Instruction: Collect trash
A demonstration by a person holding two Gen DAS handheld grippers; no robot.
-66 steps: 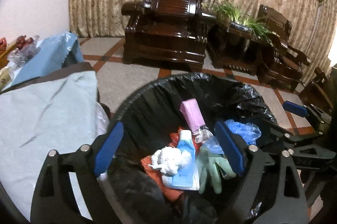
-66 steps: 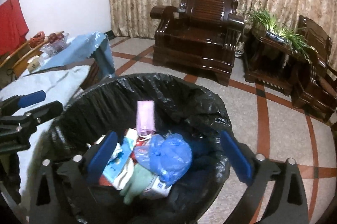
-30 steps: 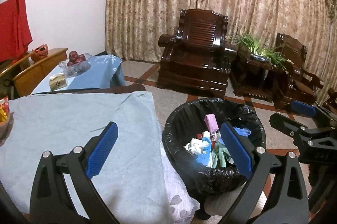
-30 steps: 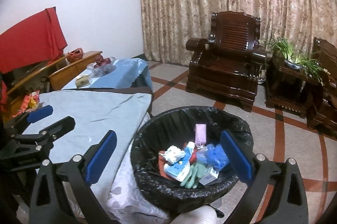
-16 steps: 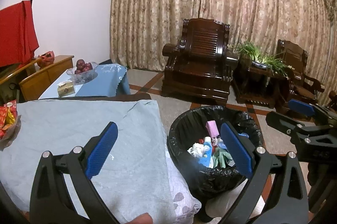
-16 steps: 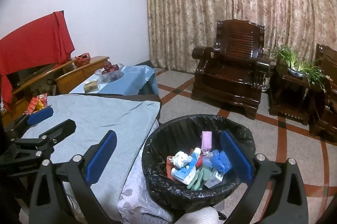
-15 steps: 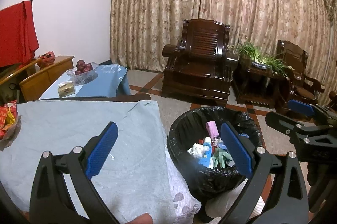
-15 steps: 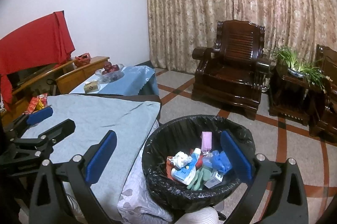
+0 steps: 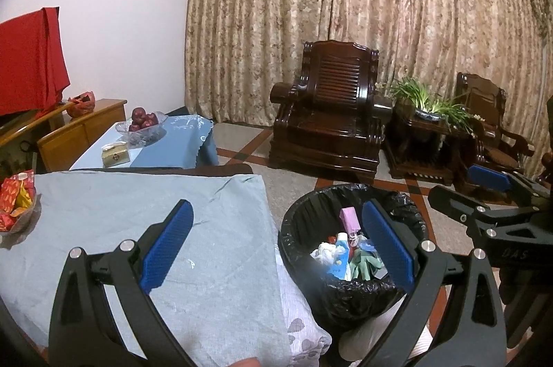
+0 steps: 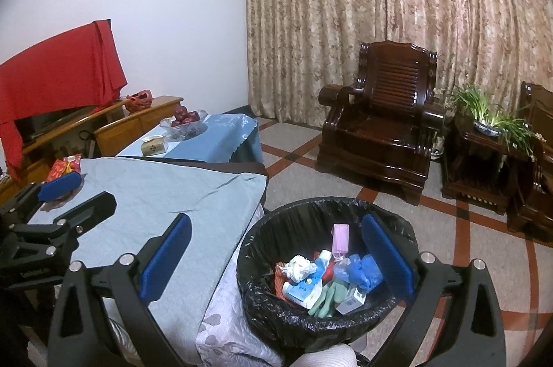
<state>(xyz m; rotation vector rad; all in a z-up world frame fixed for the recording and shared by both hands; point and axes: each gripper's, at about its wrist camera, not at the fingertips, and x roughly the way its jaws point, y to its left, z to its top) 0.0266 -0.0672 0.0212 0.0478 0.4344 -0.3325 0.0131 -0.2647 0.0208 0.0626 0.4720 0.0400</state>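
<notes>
A black-lined trash bin stands on the floor beside the table's right edge. Inside lie a crumpled white tissue, a blue-and-white pouch, a pink packet, a blue bag and a green glove. My left gripper hovers open and empty above the table and bin. Held high over the bin's near side, my right gripper is open with nothing between its fingers. Each gripper shows in the other's view: the right gripper and the left gripper.
A light blue cloth covers the table. A bowl of red snack packets sits at its left edge. Beyond are a low table with a fruit bowl, a dark wooden armchair, a plant stand and curtains.
Both grippers have pulled up and back from right over the bin's contents to a high, distant view of table and bin. They stayed open and empty. Over the last half second, almost nothing moved.
</notes>
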